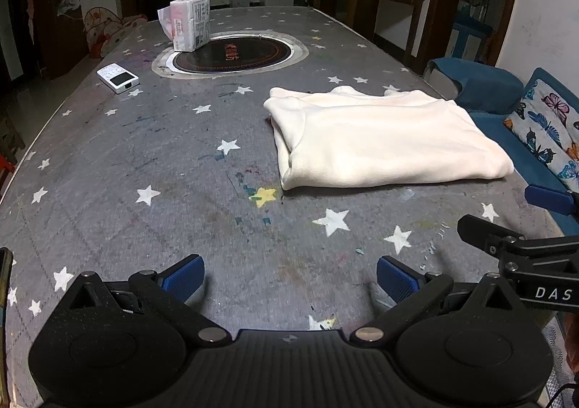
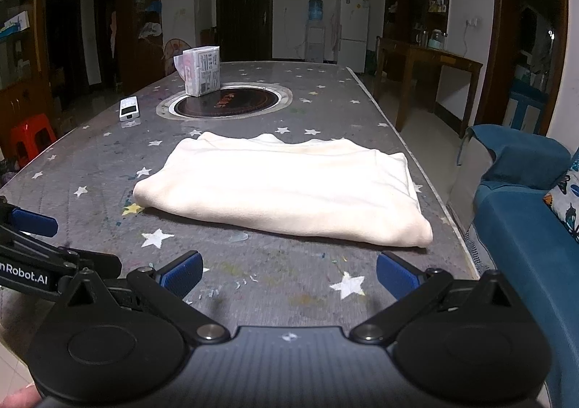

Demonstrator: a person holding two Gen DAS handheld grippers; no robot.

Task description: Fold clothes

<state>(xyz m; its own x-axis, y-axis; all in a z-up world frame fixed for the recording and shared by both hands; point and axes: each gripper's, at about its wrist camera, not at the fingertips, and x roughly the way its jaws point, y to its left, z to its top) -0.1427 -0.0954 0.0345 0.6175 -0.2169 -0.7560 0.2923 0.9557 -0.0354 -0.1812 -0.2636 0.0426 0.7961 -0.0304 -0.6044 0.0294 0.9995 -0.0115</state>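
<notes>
The cream garment (image 2: 286, 187) lies folded flat on my star-patterned table (image 1: 163, 154), on the near side of the round inset burner (image 1: 231, 53); my left gripper (image 1: 289, 279) and right gripper (image 2: 289, 276) hover nearer still, short of the garment, jaws wide apart, holding nothing; a tissue pack (image 1: 190, 22) stands on the burner's rim.

Left gripper (image 1: 290, 279) held low, jaws spread wide, nothing gripped. Right gripper (image 2: 289, 277) likewise spread, held just beside it; hands barely seen.
</notes>
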